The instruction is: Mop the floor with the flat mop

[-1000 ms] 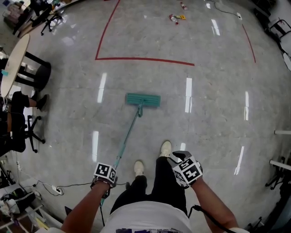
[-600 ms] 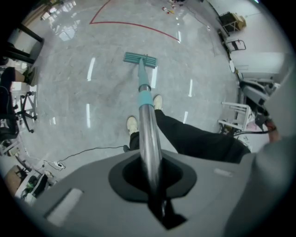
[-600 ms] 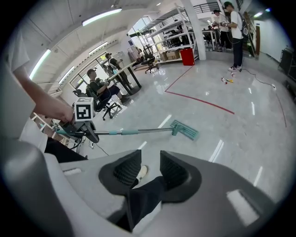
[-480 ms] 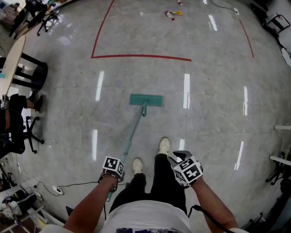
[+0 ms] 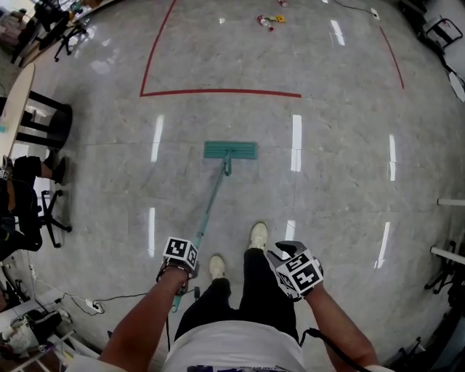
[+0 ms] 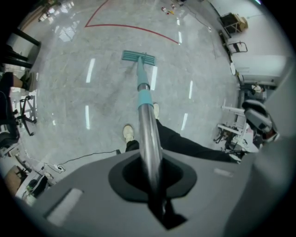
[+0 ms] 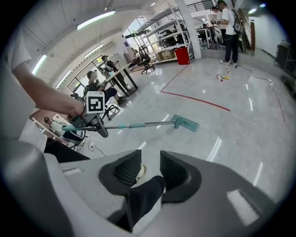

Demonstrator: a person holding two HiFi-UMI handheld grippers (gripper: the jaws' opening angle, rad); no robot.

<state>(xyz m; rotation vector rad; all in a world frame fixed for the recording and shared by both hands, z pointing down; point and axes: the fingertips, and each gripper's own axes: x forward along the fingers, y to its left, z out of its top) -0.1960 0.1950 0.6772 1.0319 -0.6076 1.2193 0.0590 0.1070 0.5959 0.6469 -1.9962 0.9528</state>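
The flat mop has a teal head (image 5: 230, 150) lying flat on the shiny grey floor ahead of my feet. Its teal and metal handle (image 5: 209, 205) slants back to my left gripper (image 5: 179, 254), which is shut on the upper handle. In the left gripper view the metal handle (image 6: 145, 111) runs out between the jaws of the left gripper (image 6: 150, 173) to the mop head (image 6: 138, 57). My right gripper (image 5: 296, 270) hangs by my right thigh, away from the mop. In its own view the right gripper (image 7: 149, 172) is open, with only my trouser leg behind the gap.
A red tape line (image 5: 218, 92) crosses the floor beyond the mop, with small litter (image 5: 265, 20) past it. A round table and stools (image 5: 40, 120) and an office chair (image 5: 29, 211) stand at the left. A cable (image 5: 109, 298) lies near my feet. A person (image 7: 229, 28) stands far off.
The mop head has slid a little farther from me, toward the red line. My left gripper moved forward with the handle. The right gripper stayed put.
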